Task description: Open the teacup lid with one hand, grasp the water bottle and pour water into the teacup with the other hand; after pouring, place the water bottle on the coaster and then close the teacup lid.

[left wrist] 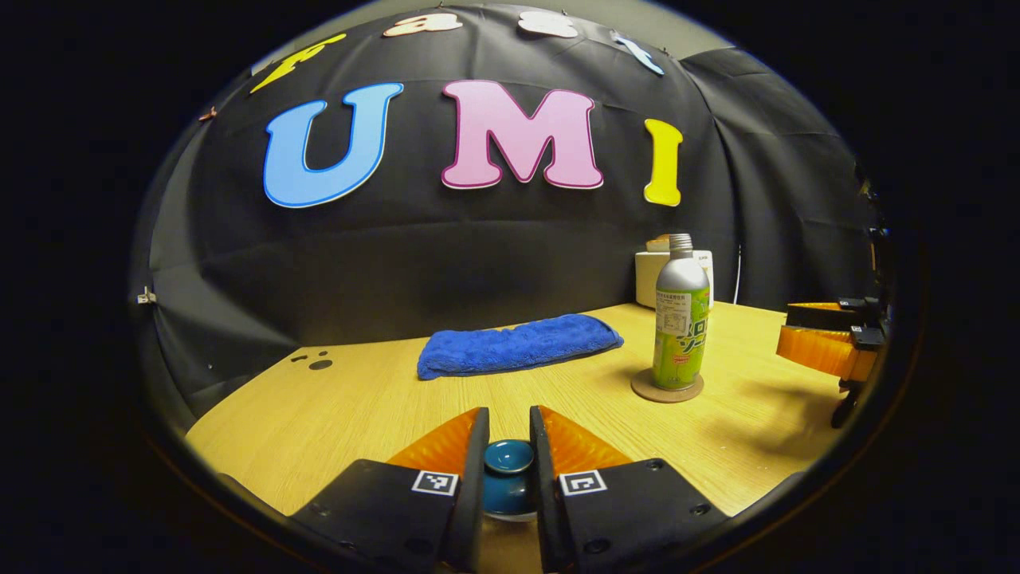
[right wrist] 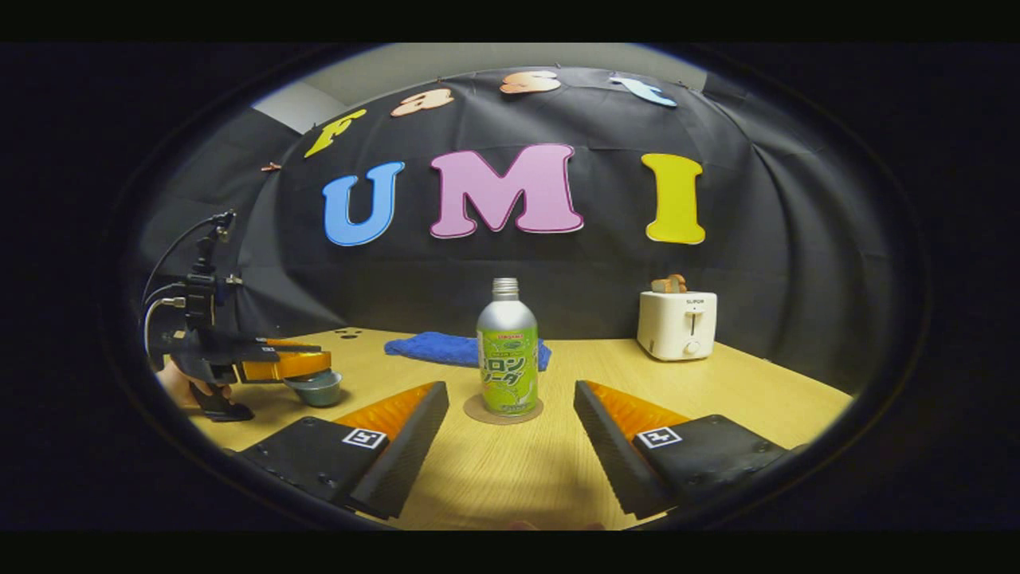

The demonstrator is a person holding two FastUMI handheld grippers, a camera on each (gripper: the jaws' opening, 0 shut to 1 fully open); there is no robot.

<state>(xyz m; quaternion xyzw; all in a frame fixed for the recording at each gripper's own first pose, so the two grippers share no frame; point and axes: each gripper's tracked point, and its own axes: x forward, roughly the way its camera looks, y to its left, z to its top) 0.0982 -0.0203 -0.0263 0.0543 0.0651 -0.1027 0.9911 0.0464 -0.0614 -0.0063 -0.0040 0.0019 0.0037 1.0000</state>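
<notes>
While the bottle (right wrist: 508, 355) rests on its coaster (right wrist: 503, 414), the left tool (left wrist: 508, 434) pinches the lid knob (left wrist: 509, 456).

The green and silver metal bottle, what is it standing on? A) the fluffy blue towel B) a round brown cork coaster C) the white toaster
B: the green and silver metal bottle stands upright on the round brown cork coaster, apart from the towel and toaster.

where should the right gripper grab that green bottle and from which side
Grip the bottle around its straight labelled body, below the tapering shoulder, coming in level from the front. It stands upright on the coaster, and the right gripper already faces it, open.
</notes>
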